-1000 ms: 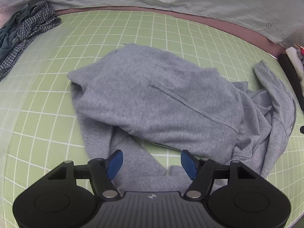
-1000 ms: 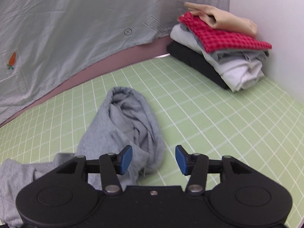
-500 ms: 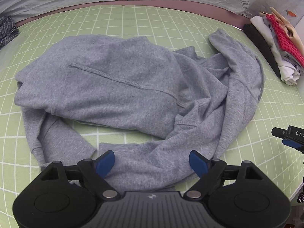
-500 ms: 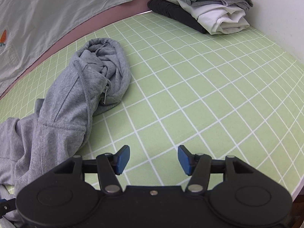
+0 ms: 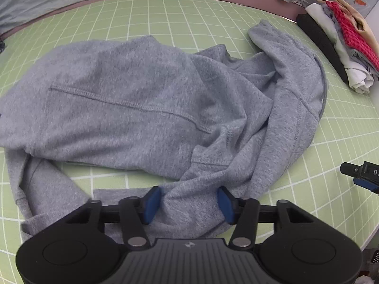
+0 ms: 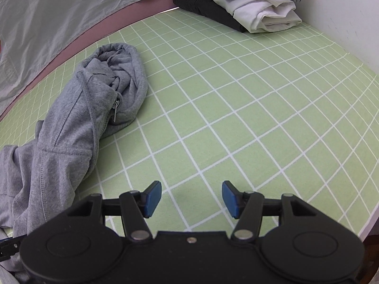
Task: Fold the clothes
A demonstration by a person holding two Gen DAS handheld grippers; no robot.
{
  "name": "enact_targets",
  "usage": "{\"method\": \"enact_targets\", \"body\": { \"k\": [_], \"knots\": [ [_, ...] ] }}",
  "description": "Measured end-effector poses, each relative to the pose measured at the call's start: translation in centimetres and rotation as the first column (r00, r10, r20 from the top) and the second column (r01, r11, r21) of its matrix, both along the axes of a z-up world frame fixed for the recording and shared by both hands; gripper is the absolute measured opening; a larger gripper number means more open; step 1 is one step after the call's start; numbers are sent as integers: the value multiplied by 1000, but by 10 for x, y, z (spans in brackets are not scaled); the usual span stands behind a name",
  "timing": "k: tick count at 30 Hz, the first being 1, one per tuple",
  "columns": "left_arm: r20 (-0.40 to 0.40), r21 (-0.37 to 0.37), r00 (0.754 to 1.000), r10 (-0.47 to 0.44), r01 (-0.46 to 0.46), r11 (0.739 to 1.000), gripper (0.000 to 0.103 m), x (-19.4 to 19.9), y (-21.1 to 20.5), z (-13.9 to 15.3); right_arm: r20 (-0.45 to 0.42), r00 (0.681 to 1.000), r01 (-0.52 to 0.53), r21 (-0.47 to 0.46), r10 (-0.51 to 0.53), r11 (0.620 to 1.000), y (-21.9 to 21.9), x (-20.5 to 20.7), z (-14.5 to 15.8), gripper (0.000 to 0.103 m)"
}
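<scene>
- The grey hoodie [image 5: 146,108] is soft, heathered knit with raised stitched seams; it lies rumpled across the middle of the green mat [image 5: 151,11], its body spreading toward 9 o'clock in the left wrist view.
- Its hood [image 6: 120,71] sits bunched in rounded folds at 10 o'clock in the right wrist view, a metal zipper pull [image 6: 115,108] hanging at the collar.
- The left gripper [image 5: 188,203] has its blue pads either side of a ridge of the hoodie's near edge at 6 o'clock; the jaws are closing, fabric between them.
- The right gripper [image 6: 191,198] stands with jaws apart above bare mat, holding nothing.
- The mat is flat with a white square grid.
- A stack of folded clothes [image 6: 246,7], black, white, grey and red check, rests at 1 o'clock.
- A creased pale sheet [image 6: 52,14] hangs behind.
</scene>
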State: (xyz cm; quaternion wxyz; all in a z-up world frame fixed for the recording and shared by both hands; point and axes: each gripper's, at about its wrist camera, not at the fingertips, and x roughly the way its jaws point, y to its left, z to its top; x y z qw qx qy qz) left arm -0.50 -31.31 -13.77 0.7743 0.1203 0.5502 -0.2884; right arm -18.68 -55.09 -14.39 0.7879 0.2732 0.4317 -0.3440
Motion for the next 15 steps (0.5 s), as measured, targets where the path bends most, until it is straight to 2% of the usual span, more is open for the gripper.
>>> {"method": "enact_targets", "body": {
  "k": [1, 4, 7, 10, 13, 15],
  "knots": [
    [-7, -6, 1000, -1, 1, 1000, 9, 2, 0, 2, -2, 1000, 3, 2, -3, 1000, -1, 0, -1, 57],
    [20, -32, 999, 32, -31, 999, 8, 8, 5, 16, -6, 1000, 19, 5, -19, 1000, -2, 0, -1, 57],
    [55, -99, 990, 127, -121, 988, 7, 31, 24, 42, -2, 999, 44, 11, -44, 999, -4, 3, -1, 57],
    [92, -165, 967, 239, -222, 961, 5, 66, 50, 72, -6, 998, 61, 14, -61, 998, -4, 9, -1, 57],
    [186, -189, 927, 325, -291, 938, 4, 105, 72, 100, -14, 998, 58, 8, -58, 998, 0, 21, -1, 57],
    [197, -199, 912, 360, -322, 926, 4, 133, 93, 111, 7, 999, 47, 14, -47, 999, 5, 34, 0, 57]
  ]
}}
